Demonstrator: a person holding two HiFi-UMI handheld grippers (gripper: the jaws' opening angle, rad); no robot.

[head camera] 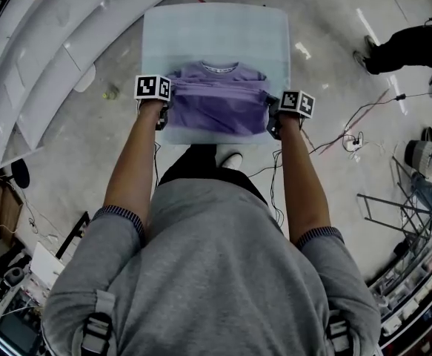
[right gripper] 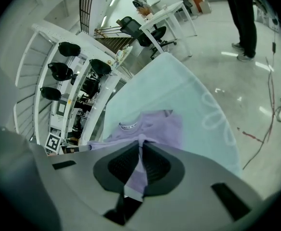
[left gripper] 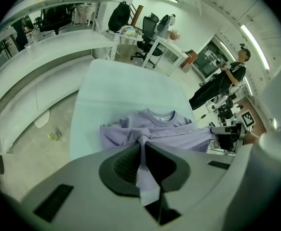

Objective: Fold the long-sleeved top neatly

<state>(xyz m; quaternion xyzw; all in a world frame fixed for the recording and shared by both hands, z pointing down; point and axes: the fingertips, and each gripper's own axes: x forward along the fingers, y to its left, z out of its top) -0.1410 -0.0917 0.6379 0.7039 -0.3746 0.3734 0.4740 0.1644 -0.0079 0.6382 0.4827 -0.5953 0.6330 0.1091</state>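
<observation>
A lilac long-sleeved top lies on the pale blue table, its collar toward the far side. My left gripper is shut on the fabric at the top's left edge, my right gripper on its right edge. The cloth between them runs as a taut lifted band across the body. In the left gripper view the lilac fabric is pinched between the jaws, with the collar beyond. The right gripper view shows fabric clamped the same way.
The table's near edge is just in front of the person's foot. Cables trail over the floor to the right, where another person stands. White curved shelving runs along the left.
</observation>
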